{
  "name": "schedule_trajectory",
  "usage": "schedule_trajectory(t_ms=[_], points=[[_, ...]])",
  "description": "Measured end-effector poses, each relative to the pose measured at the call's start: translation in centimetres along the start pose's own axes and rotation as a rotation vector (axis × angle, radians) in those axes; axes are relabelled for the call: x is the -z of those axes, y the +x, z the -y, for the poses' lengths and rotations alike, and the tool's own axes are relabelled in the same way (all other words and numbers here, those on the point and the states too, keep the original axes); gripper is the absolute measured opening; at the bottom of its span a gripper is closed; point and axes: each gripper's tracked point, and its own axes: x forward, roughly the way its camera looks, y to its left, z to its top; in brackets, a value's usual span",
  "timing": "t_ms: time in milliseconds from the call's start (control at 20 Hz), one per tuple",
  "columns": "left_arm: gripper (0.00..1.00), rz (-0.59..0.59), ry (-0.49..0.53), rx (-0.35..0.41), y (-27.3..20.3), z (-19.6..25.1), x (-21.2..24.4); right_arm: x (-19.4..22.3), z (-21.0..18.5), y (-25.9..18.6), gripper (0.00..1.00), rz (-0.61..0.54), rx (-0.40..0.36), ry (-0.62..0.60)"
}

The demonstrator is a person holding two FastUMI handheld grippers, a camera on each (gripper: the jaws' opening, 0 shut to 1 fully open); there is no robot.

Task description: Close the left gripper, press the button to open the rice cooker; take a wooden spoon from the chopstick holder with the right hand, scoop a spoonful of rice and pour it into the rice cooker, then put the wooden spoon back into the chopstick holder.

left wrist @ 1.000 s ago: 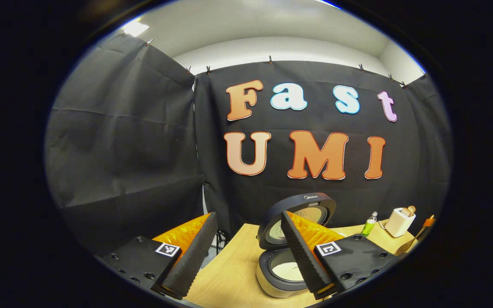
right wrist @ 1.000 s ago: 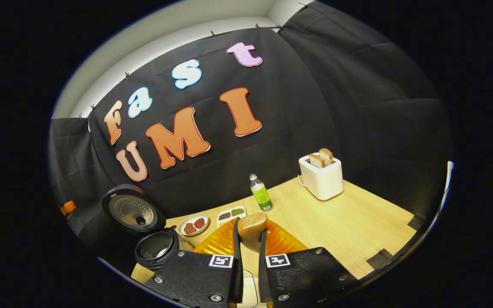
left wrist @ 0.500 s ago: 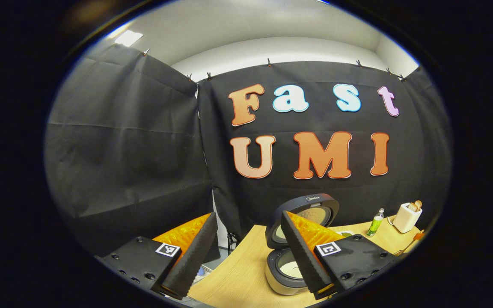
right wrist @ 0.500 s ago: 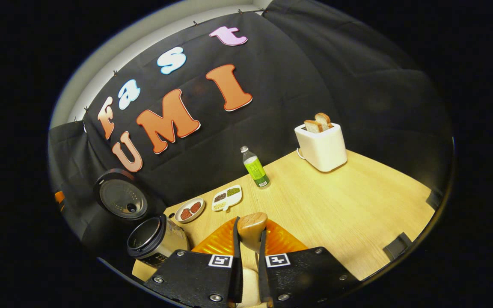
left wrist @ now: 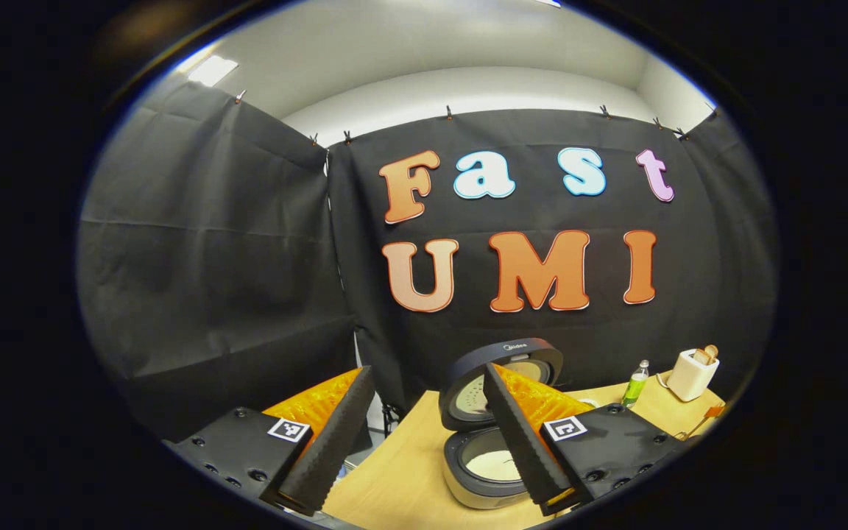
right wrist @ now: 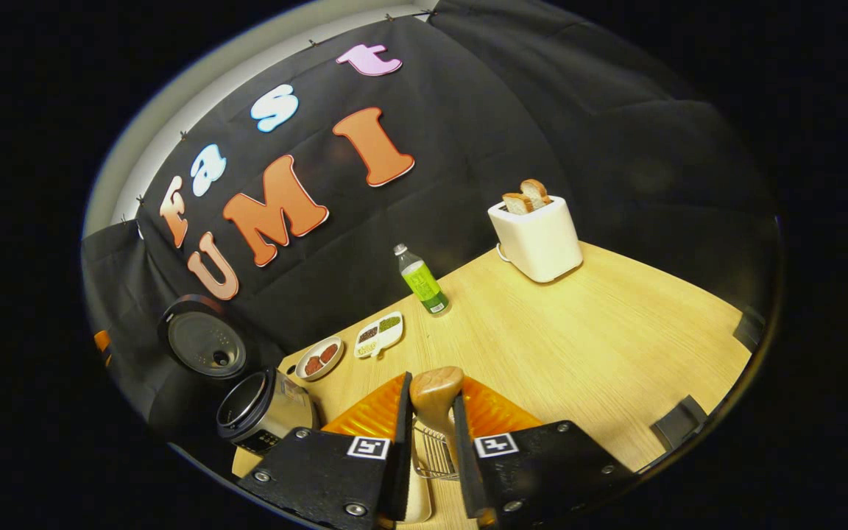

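- Wooden spoon (right wrist: 435,390) pinched between right gripper (right wrist: 430,434) fingers, above wire chopstick holder (right wrist: 435,455).
- Left gripper (left wrist: 424,434) spread wide, holding nothing.
- Rice cooker (left wrist: 486,464) on table (left wrist: 402,482), lid (left wrist: 501,383) up, rice inside.
- Toaster (right wrist: 536,239), green bottle (right wrist: 418,280) near wall.

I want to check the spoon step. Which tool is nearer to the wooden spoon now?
Right. The right tool has the wooden spoon between its fingers. The left tool hangs open by the rice cooker, away from it.
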Motion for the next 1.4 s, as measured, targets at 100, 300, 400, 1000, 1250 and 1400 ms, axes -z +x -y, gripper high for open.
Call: schedule_trajectory(t_ms=[100, 300, 400, 1000, 1250, 1400], points=[[0.97, 0.004, 0.002, 0.004, 0.4, 0.6, -0.2, -1.2, 0.7, -0.5, 0.4, 0.0, 0.035, -0.011], [0.97, 0.003, -0.028, 0.032, 0.9, 2.5, -0.2, -5.2, 0.3, -2.8, 0.78, 0.021, 0.069, -0.09], [0.97, -0.001, -0.044, 0.045, 1.4, 3.4, 0.0, -8.3, -0.8, -4.2, 0.86, 0.051, 0.069, -0.14], [0.98, 0.02, -0.102, 0.082, 6.9, 7.8, -3.5, -22.6, -7.5, -11.6, 0.94, 0.239, 0.087, -0.353], [0.99, 0.042, -0.116, 0.135, 13.8, 11.0, -7.4, -23.8, -7.7, -12.9, 0.94, 0.276, 0.096, -0.382], [1.0, 0.0, -0.096, 0.157, 18.1, 12.7, -7.0, -24.0, -7.8, -13.6, 0.95, 0.284, 0.102, -0.391]])
